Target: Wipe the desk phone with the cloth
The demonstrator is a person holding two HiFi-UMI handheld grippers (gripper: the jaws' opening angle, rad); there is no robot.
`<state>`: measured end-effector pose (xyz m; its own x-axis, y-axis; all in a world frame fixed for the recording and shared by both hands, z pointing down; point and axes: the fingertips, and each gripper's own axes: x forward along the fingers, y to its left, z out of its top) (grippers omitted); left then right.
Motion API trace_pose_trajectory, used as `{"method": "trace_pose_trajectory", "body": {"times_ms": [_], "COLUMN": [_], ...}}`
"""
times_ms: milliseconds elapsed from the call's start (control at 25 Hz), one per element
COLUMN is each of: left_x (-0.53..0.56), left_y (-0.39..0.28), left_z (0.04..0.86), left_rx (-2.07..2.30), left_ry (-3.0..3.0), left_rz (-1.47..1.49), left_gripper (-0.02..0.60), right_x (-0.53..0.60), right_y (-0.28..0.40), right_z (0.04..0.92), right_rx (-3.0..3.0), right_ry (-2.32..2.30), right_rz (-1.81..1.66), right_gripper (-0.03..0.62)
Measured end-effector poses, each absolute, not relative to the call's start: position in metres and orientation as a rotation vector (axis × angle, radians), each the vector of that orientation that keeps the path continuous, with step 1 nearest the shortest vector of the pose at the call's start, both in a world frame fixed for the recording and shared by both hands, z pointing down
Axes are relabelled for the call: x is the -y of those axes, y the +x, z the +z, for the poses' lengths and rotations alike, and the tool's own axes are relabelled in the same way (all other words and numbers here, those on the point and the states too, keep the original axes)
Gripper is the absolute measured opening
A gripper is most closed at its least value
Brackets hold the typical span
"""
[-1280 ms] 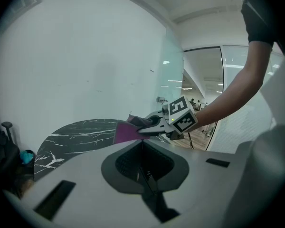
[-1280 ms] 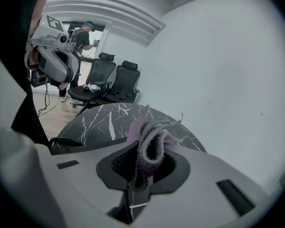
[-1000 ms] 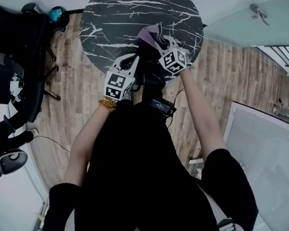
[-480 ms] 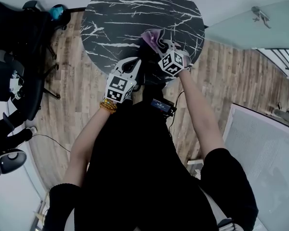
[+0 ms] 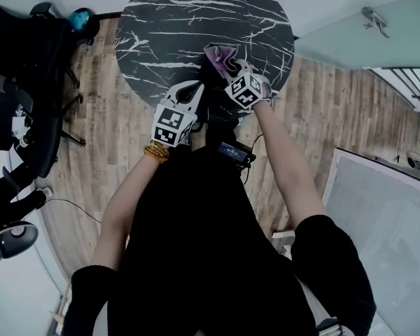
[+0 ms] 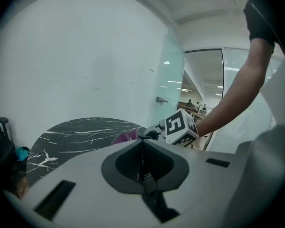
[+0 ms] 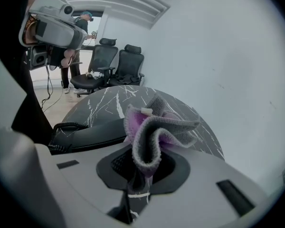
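Note:
The black desk phone (image 7: 92, 133) lies on the round black marble table (image 5: 189, 19) near its front edge, its coiled cord (image 7: 61, 127) at the left. In the head view the phone (image 5: 211, 102) is a dark shape between my two grippers. My right gripper (image 7: 143, 165) is shut on a grey and purple cloth (image 7: 154, 127), which stands bunched above the jaws, just right of the phone. From above, the cloth (image 5: 220, 53) sticks out ahead of the right gripper (image 5: 229, 67). My left gripper (image 5: 194, 87) hangs beside the phone's left side, its jaws (image 6: 142, 144) shut with nothing in them.
Black office chairs (image 5: 28, 54) stand on the wood floor left of the table. A glass partition (image 5: 357, 26) runs at the right. A person (image 7: 80, 27) stands far behind the chairs (image 7: 118, 63). A small black device with a cable (image 5: 234, 152) hangs at my waist.
My right gripper with the cloth has shifted slightly left and nearer along the phone. The left gripper has barely moved.

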<state>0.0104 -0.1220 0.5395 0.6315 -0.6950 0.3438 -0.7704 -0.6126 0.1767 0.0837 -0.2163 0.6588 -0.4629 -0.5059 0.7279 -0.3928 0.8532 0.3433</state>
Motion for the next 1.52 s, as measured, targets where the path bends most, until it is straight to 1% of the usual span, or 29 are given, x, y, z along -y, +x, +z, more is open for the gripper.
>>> {"method": "trace_pose_trajectory", "body": {"times_ms": [1520], "left_x": [0.123], "left_y": [0.012], "left_z": [0.540], "left_rx": [1.144], "left_ry": [2.562], "left_rz": [0.340], "left_gripper": [0.014], "right_x": [0.192], "right_y": [0.083], "right_z": [0.674], "right_rx": [2.104], "right_ry": [0.789], "right_rz": [0.130], "right_gripper": [0.055]}}
